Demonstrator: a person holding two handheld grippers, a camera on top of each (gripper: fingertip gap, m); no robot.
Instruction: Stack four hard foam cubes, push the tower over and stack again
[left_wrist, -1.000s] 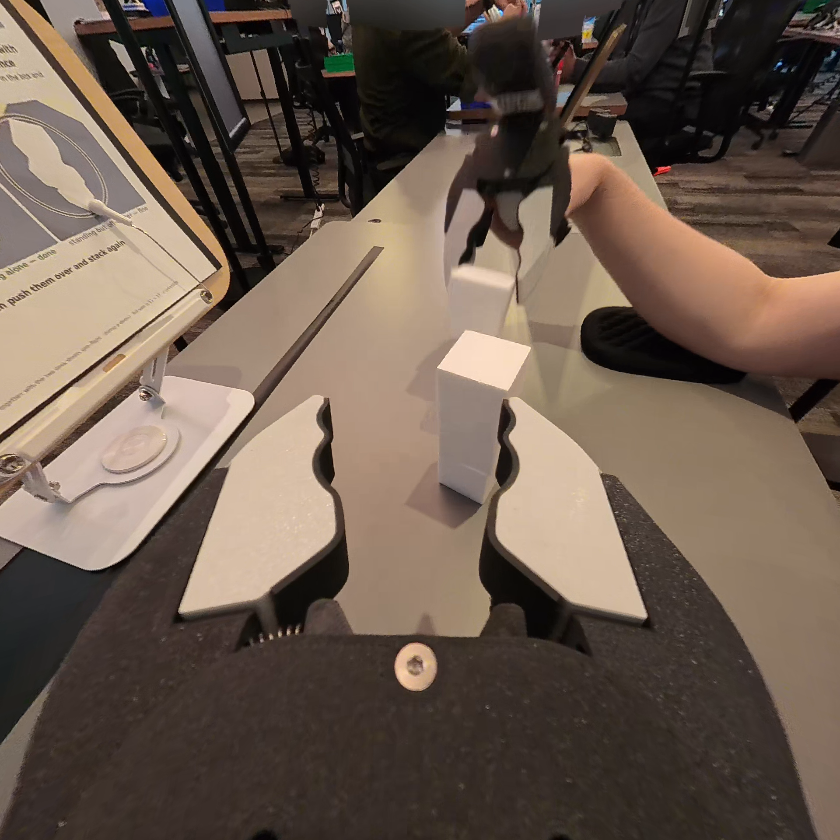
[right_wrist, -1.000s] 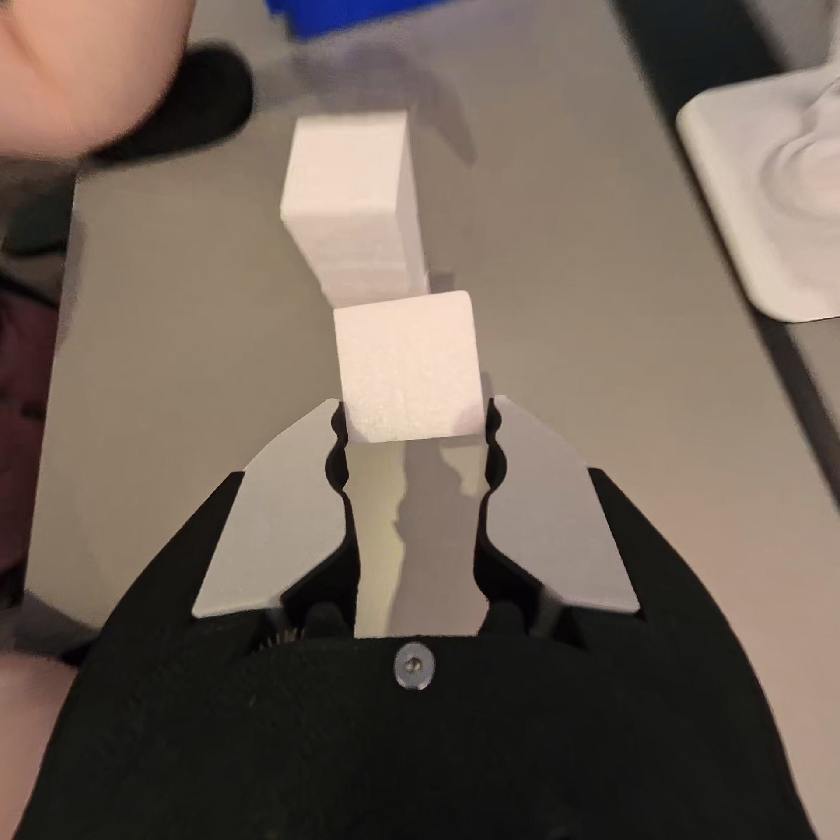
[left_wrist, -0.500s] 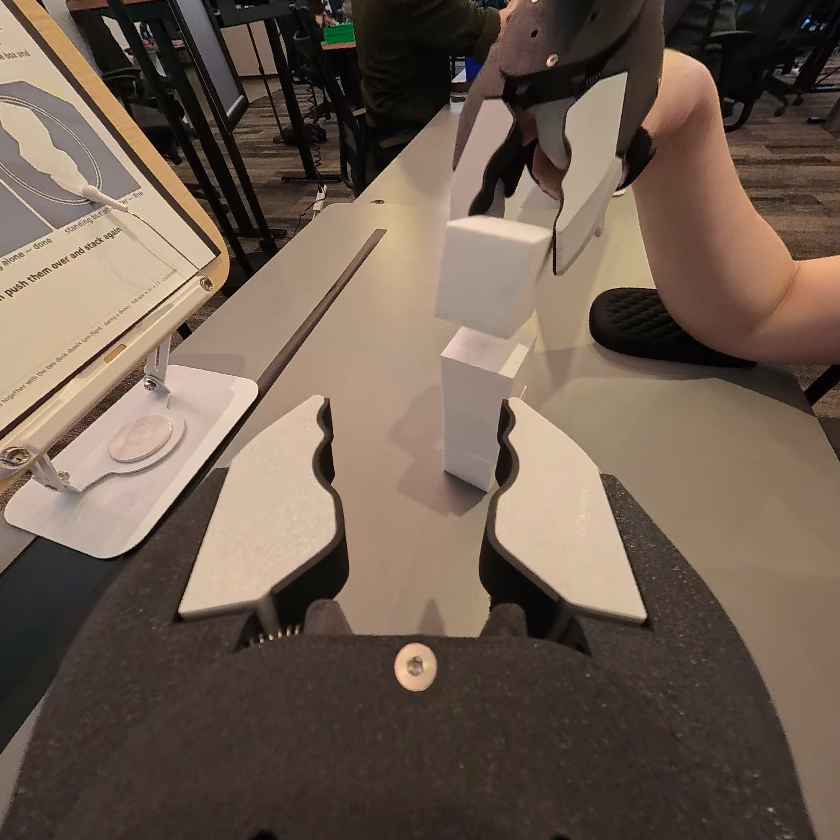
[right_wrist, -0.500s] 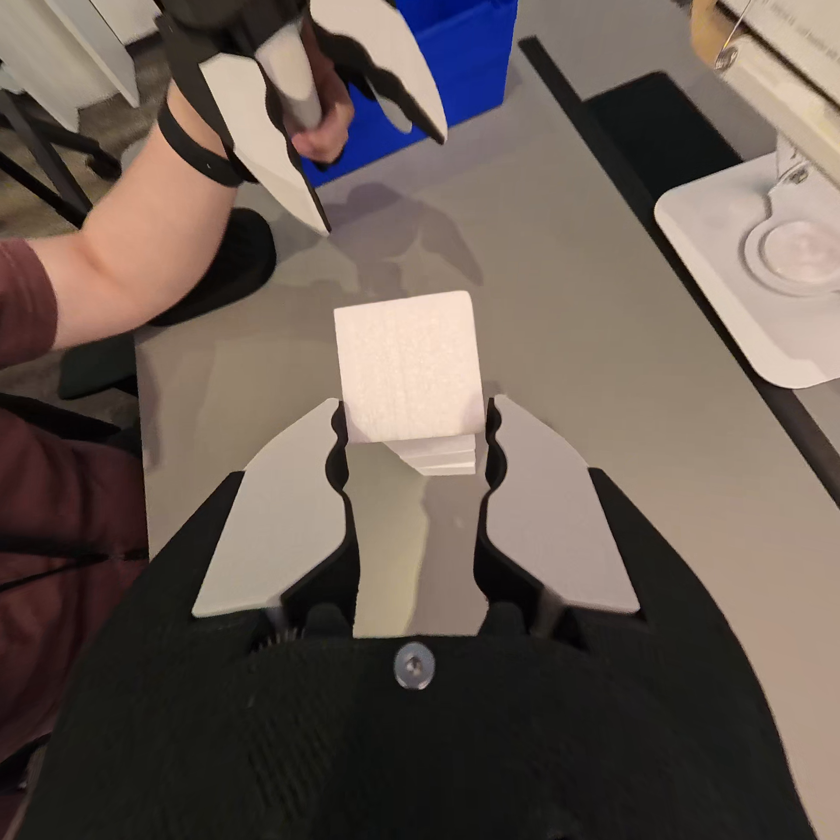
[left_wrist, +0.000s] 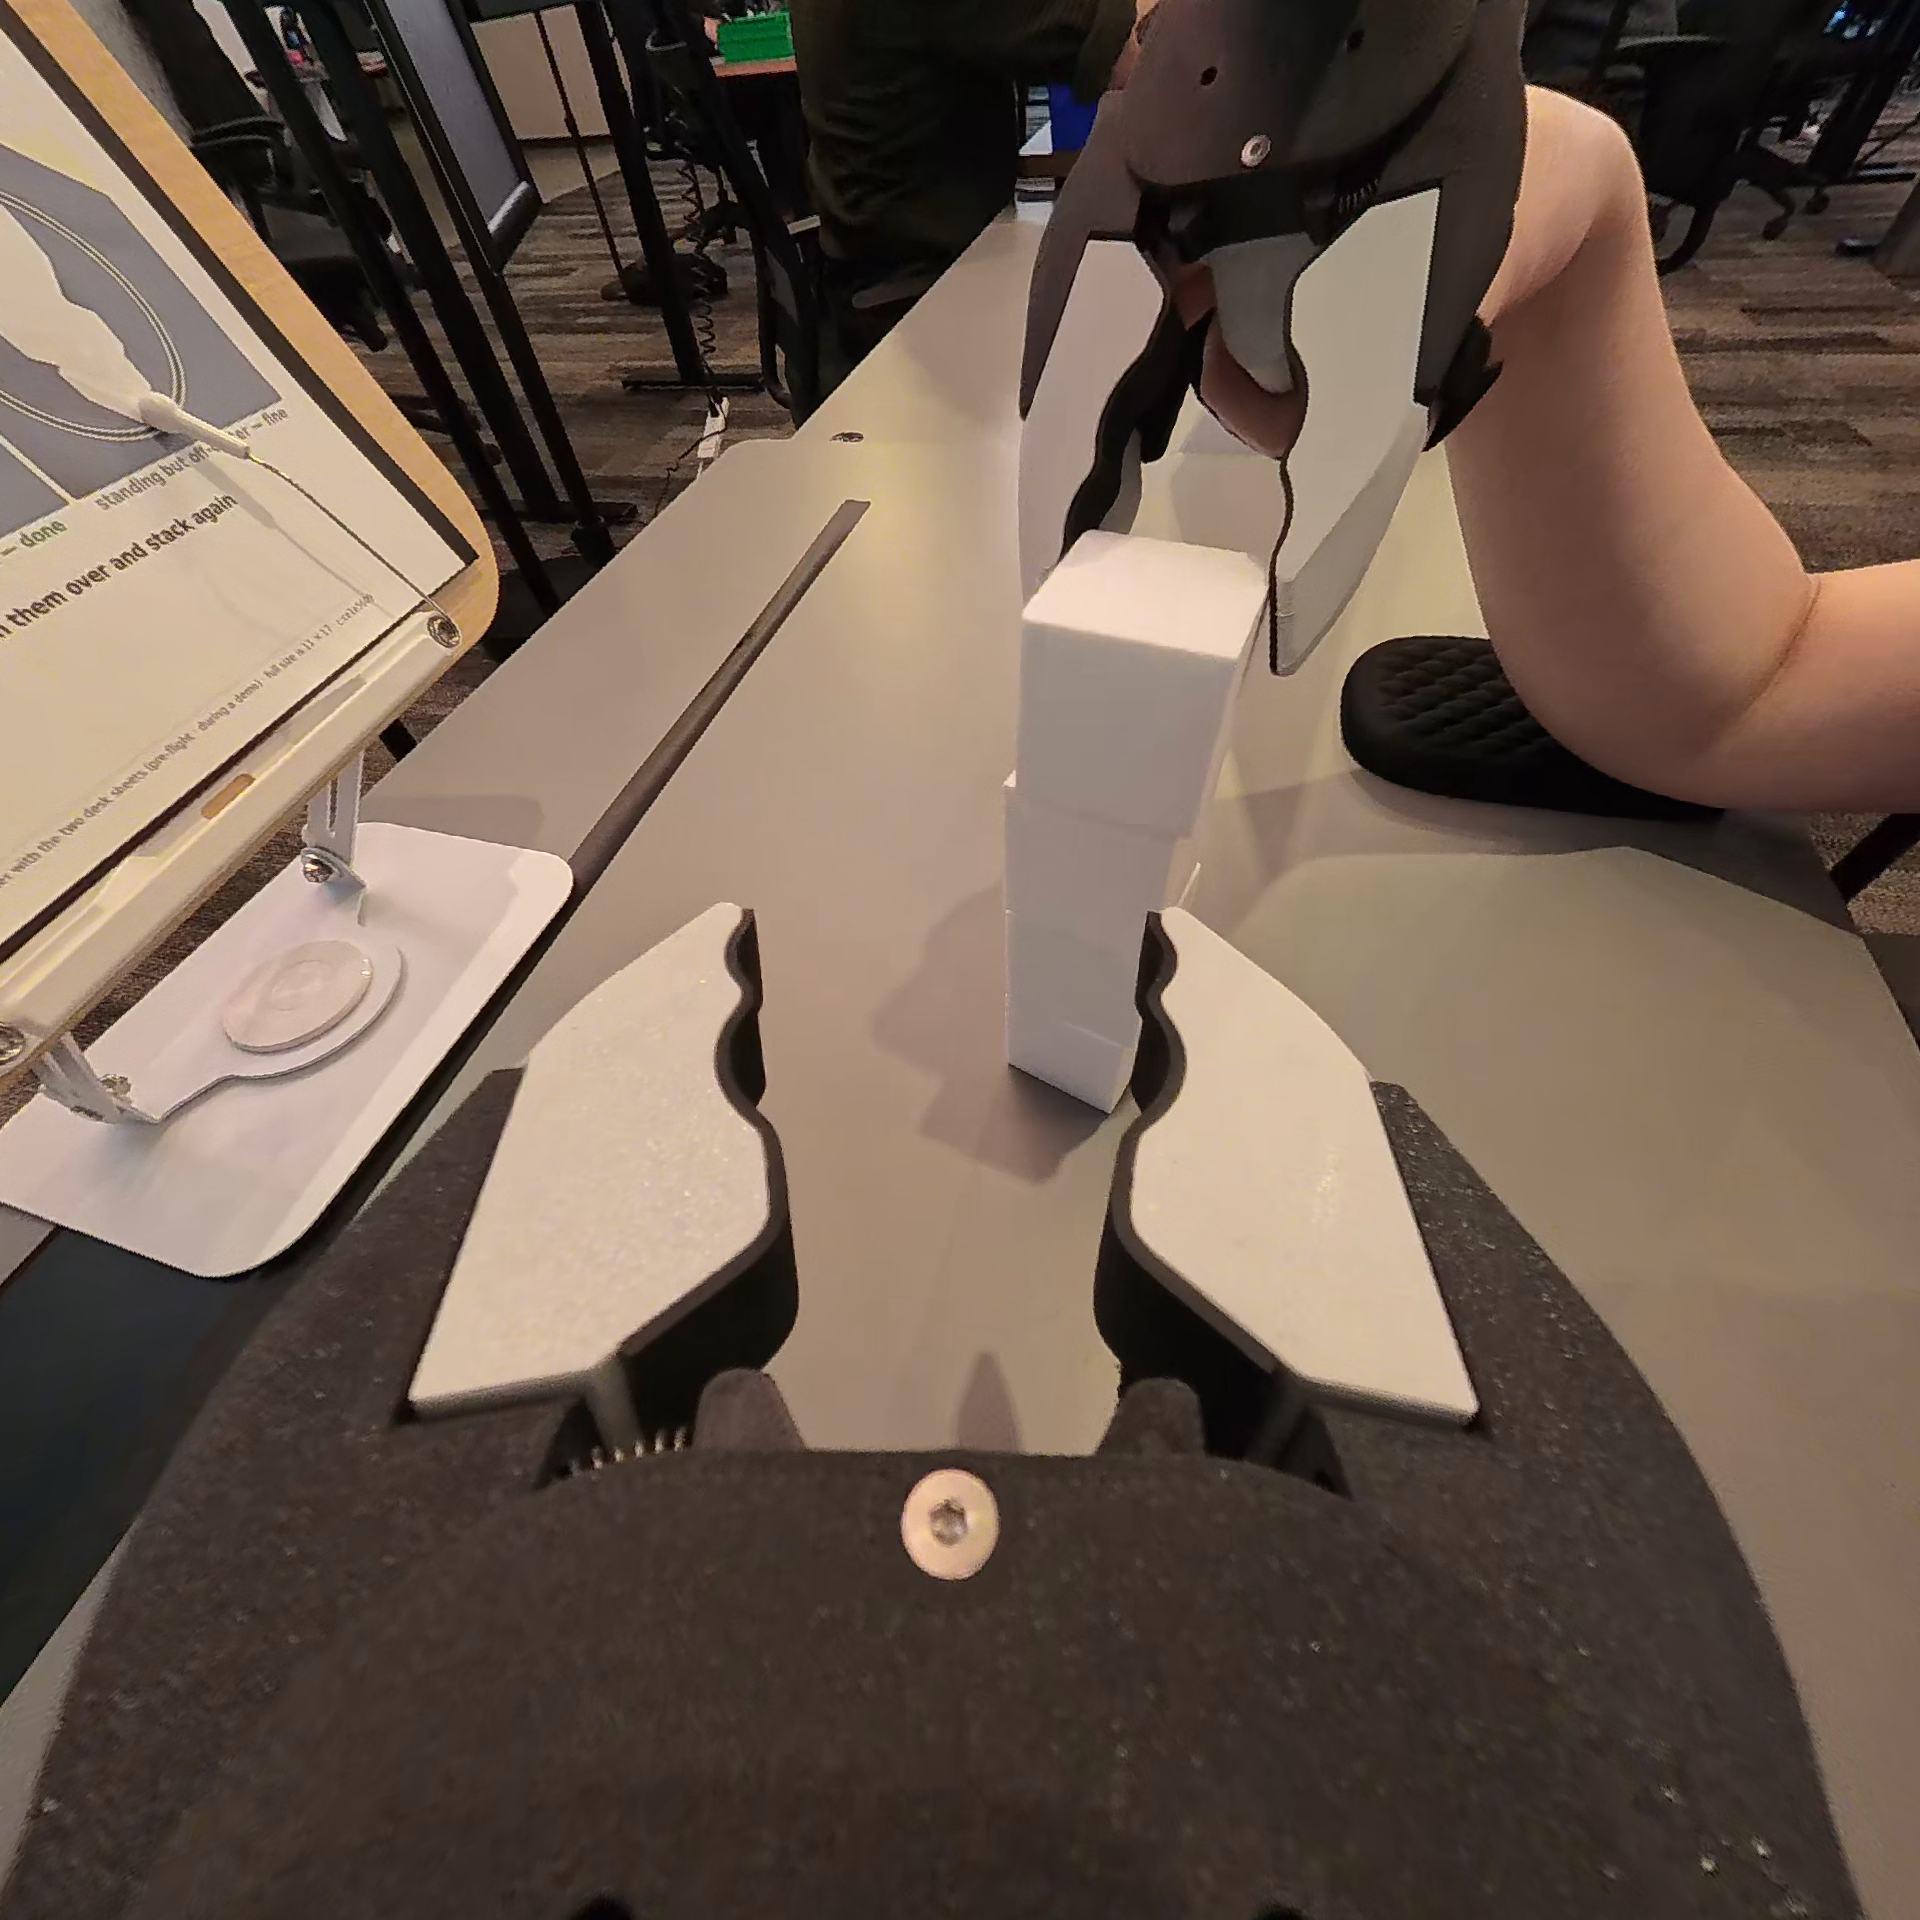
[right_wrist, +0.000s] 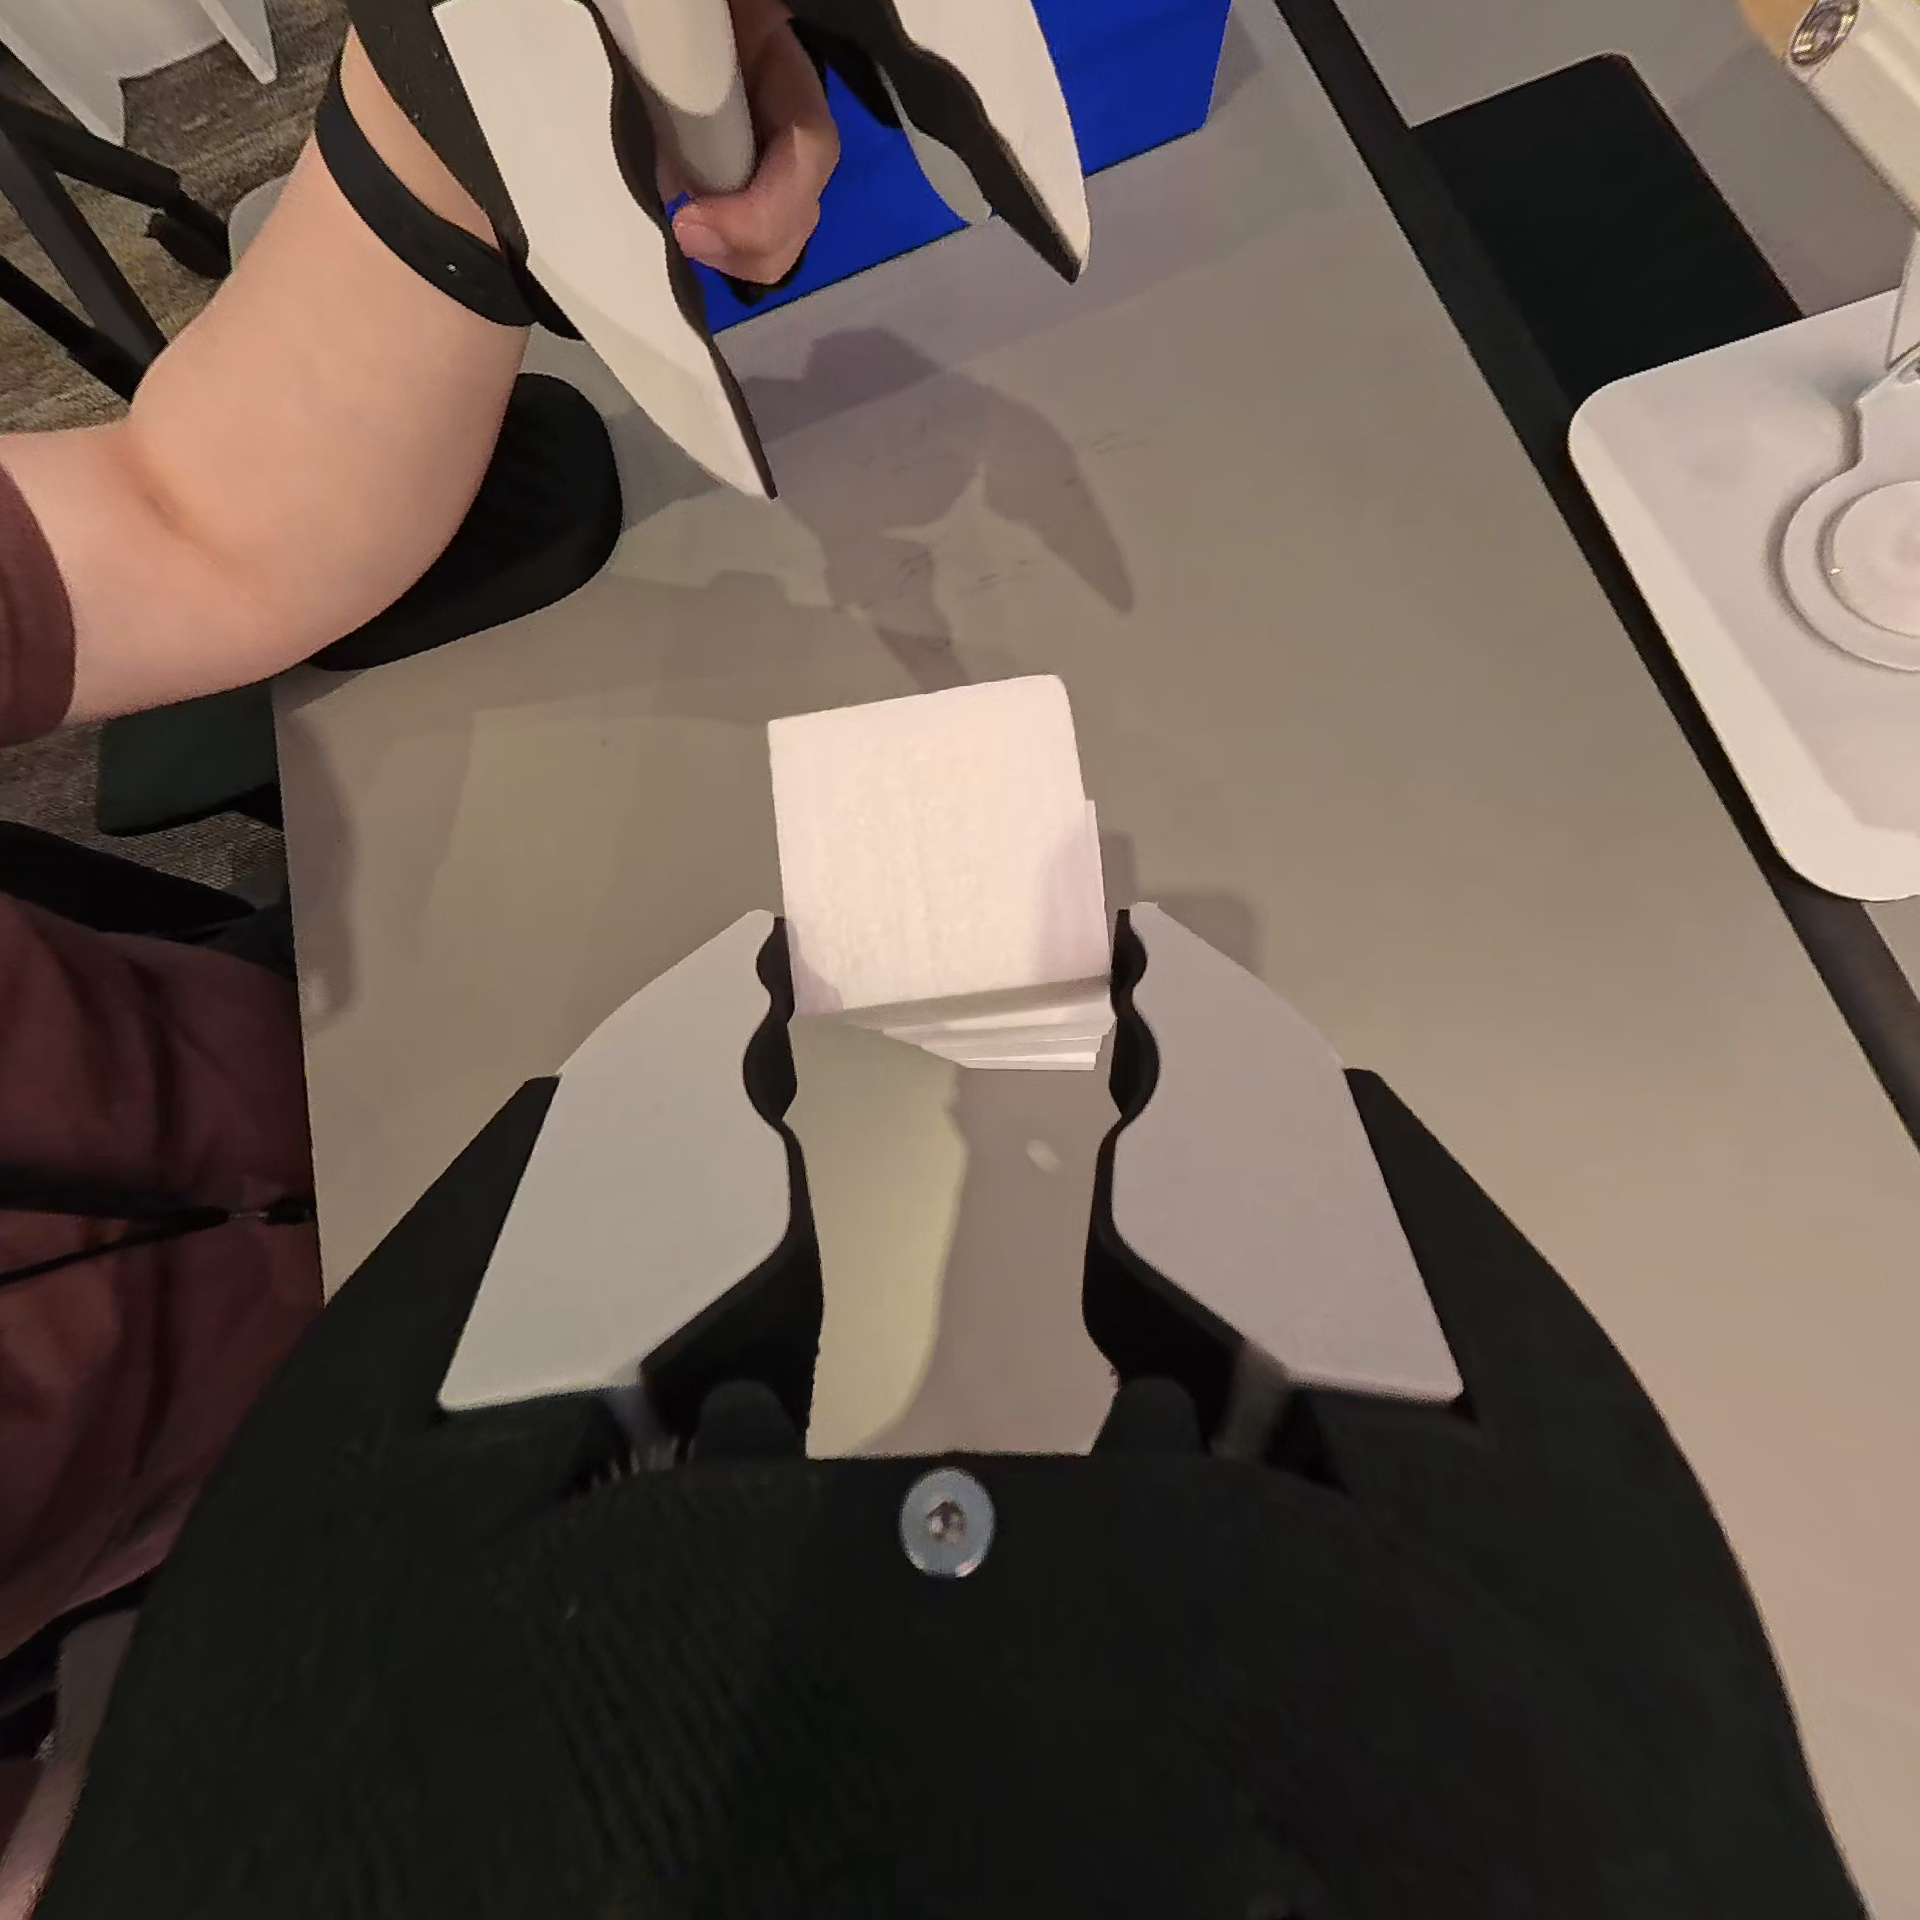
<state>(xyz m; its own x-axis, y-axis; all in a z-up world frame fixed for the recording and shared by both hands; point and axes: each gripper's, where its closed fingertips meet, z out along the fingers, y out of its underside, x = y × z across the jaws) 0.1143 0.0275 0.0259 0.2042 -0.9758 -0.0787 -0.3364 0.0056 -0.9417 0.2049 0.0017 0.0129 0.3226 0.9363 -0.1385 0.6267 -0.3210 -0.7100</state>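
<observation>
The right gripper (right_wrist: 945, 987) is held above the tower (left_wrist: 1101, 883), pointing down, its fingers closed against the sides of the top cube (right_wrist: 935, 852), which is being set square on the cubes beneath; whether it already rests on them cannot be told. The left gripper (left_wrist: 945, 997) is kept wide open and empty, low on the table (left_wrist: 1558, 1039), just beside the tower's base, probably so as to steady it
</observation>
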